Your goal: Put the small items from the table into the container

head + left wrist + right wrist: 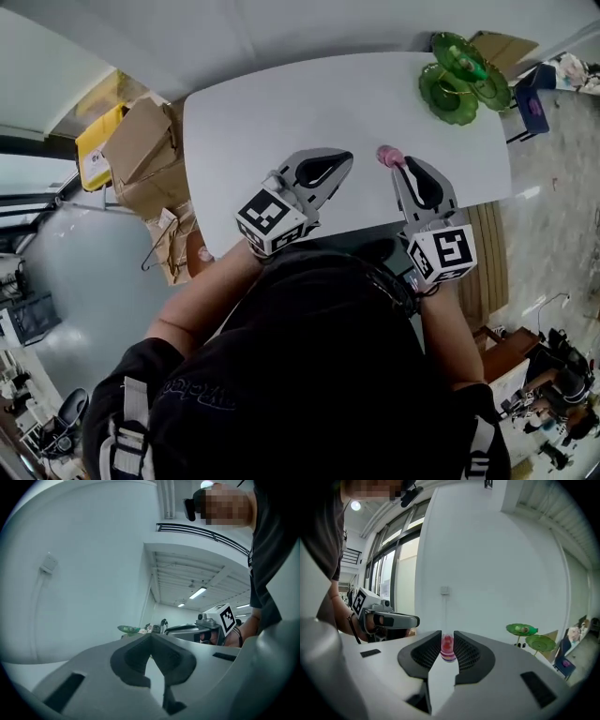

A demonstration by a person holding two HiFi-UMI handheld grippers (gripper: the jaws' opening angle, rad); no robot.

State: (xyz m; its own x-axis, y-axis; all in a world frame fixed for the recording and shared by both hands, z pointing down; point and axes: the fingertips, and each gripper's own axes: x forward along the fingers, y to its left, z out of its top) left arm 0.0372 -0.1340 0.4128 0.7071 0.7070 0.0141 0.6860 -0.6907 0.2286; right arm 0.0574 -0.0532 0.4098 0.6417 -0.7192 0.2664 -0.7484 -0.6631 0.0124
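White counter (309, 103), viewed from above. Left of it, on the floor, cardboard boxes (141, 150). At the far right corner, green tiered container (457, 73). Over the near middle, left claw (345, 159), tips together with nothing between. To its right, right claw (397, 161), clamped on a small pink item (447, 648), well apart from the container.

The left gripper (339, 164) and right gripper (399, 163) are hovering over the white table (281, 103), a small pink item (388, 156) sitting at the right gripper's tip. A green tiered stand (455, 80) is standing at 1 o'clock, and cardboard boxes (141, 155) are lying at 9 o'clock.
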